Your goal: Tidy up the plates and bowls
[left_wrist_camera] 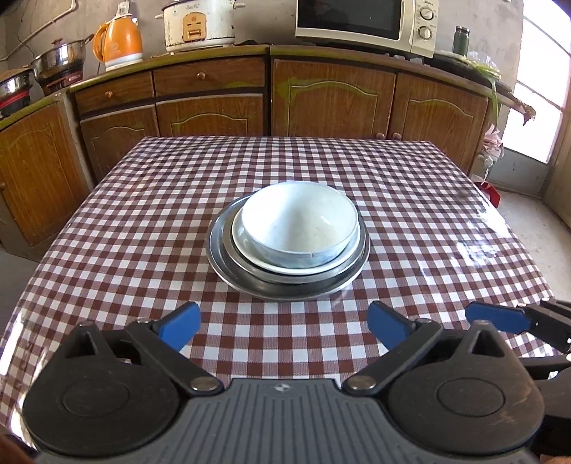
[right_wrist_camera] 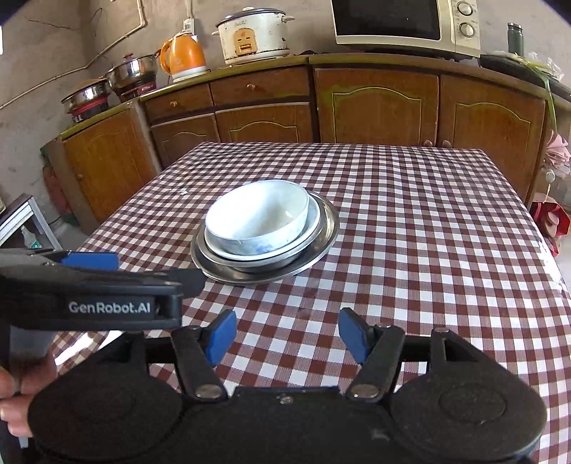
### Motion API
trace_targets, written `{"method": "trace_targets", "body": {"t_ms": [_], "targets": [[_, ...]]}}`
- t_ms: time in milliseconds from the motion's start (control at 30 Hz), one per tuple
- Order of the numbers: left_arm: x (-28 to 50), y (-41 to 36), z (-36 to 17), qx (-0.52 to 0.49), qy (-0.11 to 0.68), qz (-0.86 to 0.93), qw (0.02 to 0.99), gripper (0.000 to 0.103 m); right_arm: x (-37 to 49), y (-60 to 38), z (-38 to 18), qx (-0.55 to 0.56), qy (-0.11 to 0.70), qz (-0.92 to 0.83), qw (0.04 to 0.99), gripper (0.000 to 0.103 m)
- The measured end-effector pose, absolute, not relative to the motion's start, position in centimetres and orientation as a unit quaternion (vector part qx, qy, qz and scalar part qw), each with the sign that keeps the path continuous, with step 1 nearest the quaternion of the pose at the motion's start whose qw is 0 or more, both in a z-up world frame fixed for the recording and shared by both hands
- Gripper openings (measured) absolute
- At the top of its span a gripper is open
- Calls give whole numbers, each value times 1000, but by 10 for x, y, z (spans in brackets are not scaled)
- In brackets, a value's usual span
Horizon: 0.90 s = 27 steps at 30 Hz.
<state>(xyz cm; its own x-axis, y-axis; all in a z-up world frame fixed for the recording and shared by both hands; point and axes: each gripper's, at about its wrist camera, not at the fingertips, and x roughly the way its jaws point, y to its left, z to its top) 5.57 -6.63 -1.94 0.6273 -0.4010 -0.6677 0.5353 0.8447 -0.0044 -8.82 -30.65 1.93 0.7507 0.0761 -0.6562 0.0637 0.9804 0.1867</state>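
Note:
A white bowl (left_wrist_camera: 299, 225) sits on a white plate (left_wrist_camera: 246, 246), which rests on stacked steel plates (left_wrist_camera: 285, 287) in the middle of the checked table (left_wrist_camera: 142, 221). My left gripper (left_wrist_camera: 284, 326) is open and empty, held short of the stack at the table's near side. My right gripper (right_wrist_camera: 287, 337) is open and empty, also short of the stack (right_wrist_camera: 264, 235) and to its right. The right gripper's blue fingertip shows at the right of the left wrist view (left_wrist_camera: 498, 317). The left gripper's side shows at the left of the right wrist view (right_wrist_camera: 92, 282).
Wooden cabinets (left_wrist_camera: 332, 96) run behind the table with an orange kettle (left_wrist_camera: 119, 43), a rice cooker (left_wrist_camera: 198, 25), a microwave (left_wrist_camera: 367, 19) and steel pots (left_wrist_camera: 59, 59) on top. The table's right edge drops to the floor by a bright doorway (left_wrist_camera: 539, 107).

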Motion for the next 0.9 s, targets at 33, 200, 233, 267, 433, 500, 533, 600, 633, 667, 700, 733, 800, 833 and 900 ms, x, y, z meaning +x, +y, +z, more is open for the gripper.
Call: {"method": "trace_targets", "body": {"t_ms": [33,200,233,267,433,500,533,600,633,667,700,733,800,833,900], "targets": [[55,-66,-20,97,344,-259,897,103,-89,-306,19,99,352,3,931,76],[51,-65,-19,98,342,-250,900,103,-91,-306,19,100,354,7,930,77],[51,-64,-19,99,342,-248,901,103,-92,-306,19,102,354,8,930,77],[50,-65,-18,99,343,-248,901,103,-92,-306,19,103,354,10,930,77],[49,-64,-19,97,345,-245,901,103,-92,-306,19,105,354,13,929,77],[49,-64,-20,99,345,-242,901,103,-92,-305,19,106,355,13,929,77],[49,-64,-20,99,346,-241,901,103,-92,-305,19,107,356,14,928,77],[50,-65,-20,100,347,-240,901,103,-91,-305,18,107,356,15,928,77],[51,-65,-21,101,348,-239,901,103,-90,-305,18,108,357,15,928,77],[51,-66,-21,102,348,-238,901,103,-90,-305,18,108,358,15,927,77],[52,-66,-22,103,348,-238,901,103,-90,-306,17,108,359,15,927,77],[52,-66,-22,103,349,-237,901,103,-90,-306,17,109,359,15,927,77],[53,-66,-23,103,350,-234,901,103,-89,-306,16,110,360,16,926,77],[54,-66,-24,103,353,-232,900,103,-89,-306,16,111,361,16,926,77],[57,-66,-25,102,360,-231,898,103,-88,-306,15,111,362,16,925,77]]}}
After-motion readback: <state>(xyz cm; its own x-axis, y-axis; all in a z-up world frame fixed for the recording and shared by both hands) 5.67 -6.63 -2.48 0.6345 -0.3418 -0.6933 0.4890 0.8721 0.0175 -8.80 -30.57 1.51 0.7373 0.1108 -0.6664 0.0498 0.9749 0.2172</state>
